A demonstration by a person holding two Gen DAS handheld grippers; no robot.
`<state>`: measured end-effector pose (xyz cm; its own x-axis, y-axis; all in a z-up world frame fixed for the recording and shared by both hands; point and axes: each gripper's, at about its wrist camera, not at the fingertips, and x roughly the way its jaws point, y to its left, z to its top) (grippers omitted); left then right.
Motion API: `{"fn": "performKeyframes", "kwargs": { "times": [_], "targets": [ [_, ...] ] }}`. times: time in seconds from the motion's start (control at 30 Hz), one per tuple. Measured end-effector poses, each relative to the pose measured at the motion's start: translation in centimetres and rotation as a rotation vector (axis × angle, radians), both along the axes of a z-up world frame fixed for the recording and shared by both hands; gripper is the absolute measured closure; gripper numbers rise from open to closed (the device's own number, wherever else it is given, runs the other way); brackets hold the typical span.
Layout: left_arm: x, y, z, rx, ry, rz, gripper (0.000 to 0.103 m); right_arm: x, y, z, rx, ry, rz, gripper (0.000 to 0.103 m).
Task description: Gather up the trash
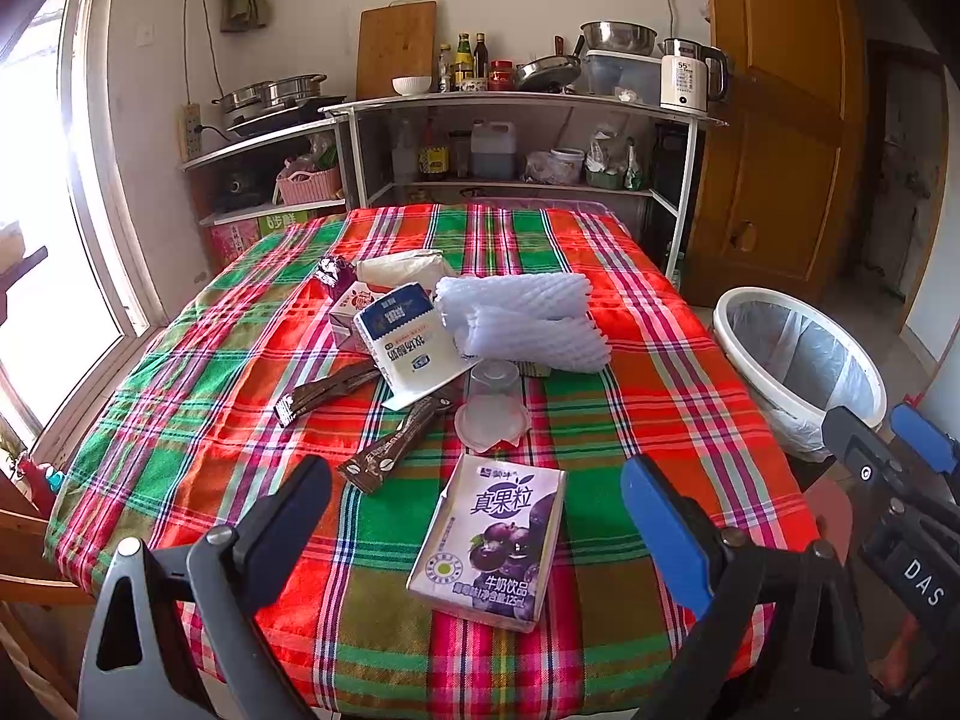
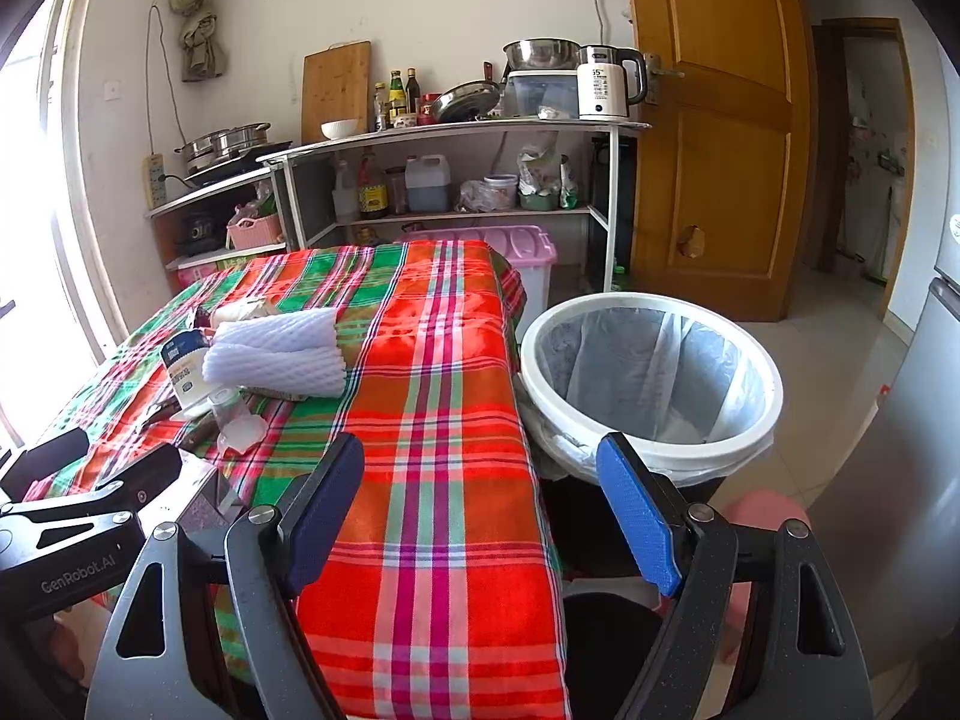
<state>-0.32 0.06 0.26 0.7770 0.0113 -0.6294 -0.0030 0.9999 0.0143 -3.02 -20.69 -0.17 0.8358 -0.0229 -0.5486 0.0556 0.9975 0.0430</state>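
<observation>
Left gripper spread wide, nothing held, hovering over flat purple-and-white drink carton reading "真果粒 牛奶饮品", lying on red-green plaid-covered surface. Right gripper also released, at surface edge beside round white plastic bin with clear liner, contents not discernible. Also on the surface: two brown sachets, one clear plastic cup, white foam netting, one blue-and-white milk carton.

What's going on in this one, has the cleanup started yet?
Not visibly. Both grippers are open and empty. The left gripper hovers over the purple drink carton at the near edge of the plaid table; other wrappers and cartons lie beyond it. The right gripper points toward the lined trash bin beside the table.
</observation>
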Motion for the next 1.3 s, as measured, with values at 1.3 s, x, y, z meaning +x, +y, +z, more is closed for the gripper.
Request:
{"fn": "performKeyframes", "kwargs": {
  "times": [1.3],
  "targets": [
    [0.00, 0.10, -0.12, 0.002, -0.001, 0.002, 0.005, -0.18, 0.04, 0.17, 0.000, -0.005, -0.006, 0.023]
  ]
}}
